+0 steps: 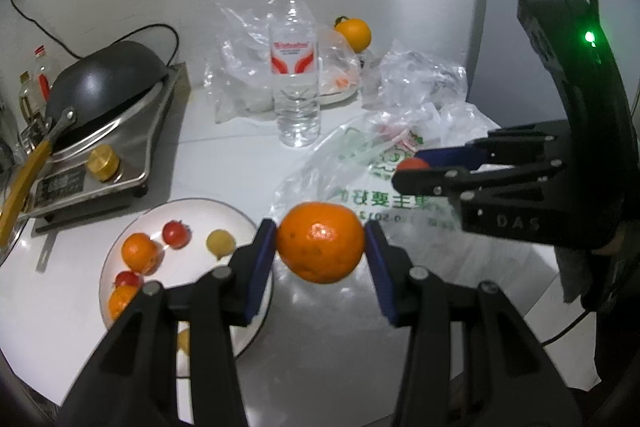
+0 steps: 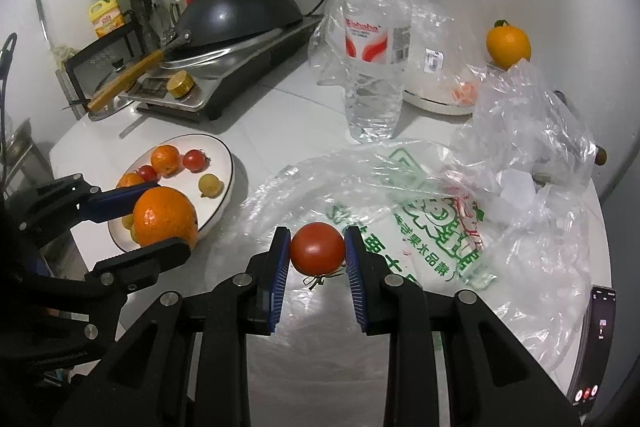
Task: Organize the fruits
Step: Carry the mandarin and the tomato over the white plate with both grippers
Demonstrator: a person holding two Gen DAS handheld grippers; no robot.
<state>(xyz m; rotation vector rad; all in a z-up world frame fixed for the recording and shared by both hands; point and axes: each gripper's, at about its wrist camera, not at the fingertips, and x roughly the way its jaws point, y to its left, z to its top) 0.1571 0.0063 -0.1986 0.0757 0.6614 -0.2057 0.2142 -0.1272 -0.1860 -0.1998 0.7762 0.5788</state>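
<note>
The left gripper [image 1: 320,247] tilts downward over the white counter [image 1: 224,163], its blue pads clamped on either side of an orange mandarin [image 1: 319,242] held in the air just right of the white plate [image 1: 224,215]. The mandarin is squat and nearly round, its broad axis running pad to pad; which way its stem end faces cannot be told. The right gripper [image 2: 317,253] also angles down, well right of the plate, its jaws clenched on a small red tomato [image 2: 317,247] above a flattened plastic bag [image 2: 420,227]. The tomato is close to round, and its green calyx hangs at the underside, so the stem end points down. In the left wrist view the right gripper's body carries the letters "DAS" in relief and a lit green lamp.

On the plate lie small mandarins, red cherry tomatoes and yellowish tomatoes. The bag right of the plate bears green Chinese characters, seen inverted and too distorted to read surely. Beyond the plate stands a clear water bottle [image 2: 376,43] with a red-and-white label whose lettering is blurred. Behind and left of the plate, a dark wok [image 2: 240,11] rests upside down on a steel cooker [image 2: 224,83]. Far behind, right of the bottle, another orange fruit [image 2: 508,43] sits by crumpled clear bags.
</note>
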